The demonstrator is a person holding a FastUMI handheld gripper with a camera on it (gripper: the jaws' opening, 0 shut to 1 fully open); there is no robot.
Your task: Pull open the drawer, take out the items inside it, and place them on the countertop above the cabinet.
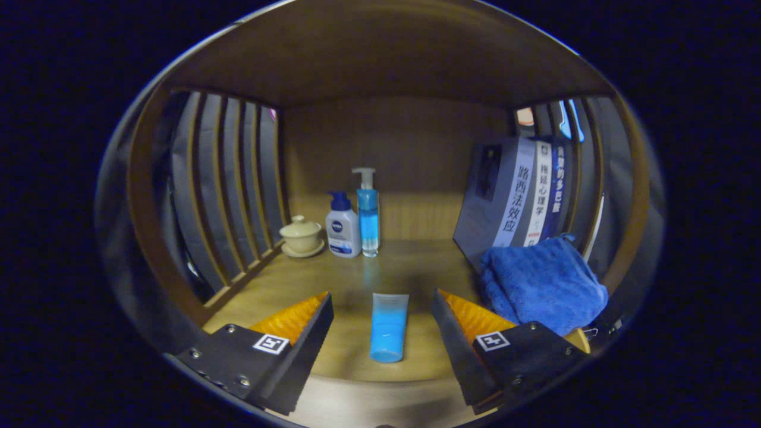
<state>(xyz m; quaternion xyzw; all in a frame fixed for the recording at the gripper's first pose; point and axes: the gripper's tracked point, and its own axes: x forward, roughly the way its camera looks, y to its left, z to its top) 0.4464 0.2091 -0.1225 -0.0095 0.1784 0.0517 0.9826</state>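
Lying flat on the wooden countertop (pixel 357 279), the blue tube (pixel 388 327) sits between your gripper (pixel 380 324) fingers with its cap end toward you. Your jaws stand wide apart, with clear wood showing on both sides of the tube, so neither finger touches it and nothing is held.

Taking the tube as your landmark: to its right, past the right finger, a crumpled blue towel (pixel 541 285) rests on the countertop, and its near edge is hidden behind that finger. Behind the towel, a few books (pixel 523 196) lean against the right slatted side; their lower parts are covered by the towel, and the farthest spines are dark and hard to make out.

Far beyond the tube, near the back wall, two pump bottles stand upright side by side: a white bottle with a dark blue pump (pixel 343 226) and, just right of it, a taller clear bottle of blue liquid (pixel 368 214). You cannot tell whether the two touch. Left of them, in the back left corner, a small cream lidded cup (pixel 301 233) sits on a saucer.

Wooden slats (pixel 226 190) close the left side, and what lies behind them is too dim to read. The countertop's front edge curves just below the tube, and the fingers cut off everything lower.
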